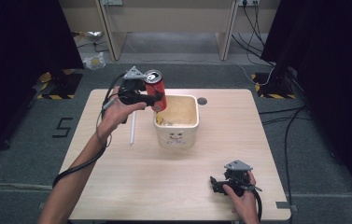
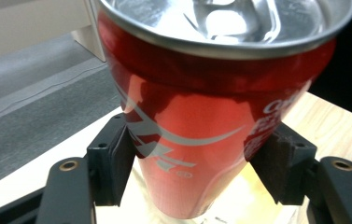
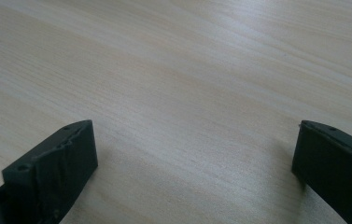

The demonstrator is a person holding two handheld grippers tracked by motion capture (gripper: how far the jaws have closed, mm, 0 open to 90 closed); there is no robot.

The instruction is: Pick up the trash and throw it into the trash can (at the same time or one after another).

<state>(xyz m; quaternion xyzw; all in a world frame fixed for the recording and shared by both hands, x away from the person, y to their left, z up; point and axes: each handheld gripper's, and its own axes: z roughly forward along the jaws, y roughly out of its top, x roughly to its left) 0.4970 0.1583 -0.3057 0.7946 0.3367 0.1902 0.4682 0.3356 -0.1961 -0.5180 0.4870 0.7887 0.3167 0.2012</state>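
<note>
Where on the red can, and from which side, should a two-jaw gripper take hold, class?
Grip the red can across the middle of its round wall, coming from the side, as the left gripper does now: its pads press on opposite sides. The curved wall fits between the jaws; the top rim is probably too wide and slippery.

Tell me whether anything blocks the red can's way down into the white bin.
Nothing visible does. The left gripper holds the red can tilted above the near-left rim of the white bin, whose mouth is open. Some yellowish contents lie at the bottom. The white stick lies on the table to the bin's left, clear of it.
</note>
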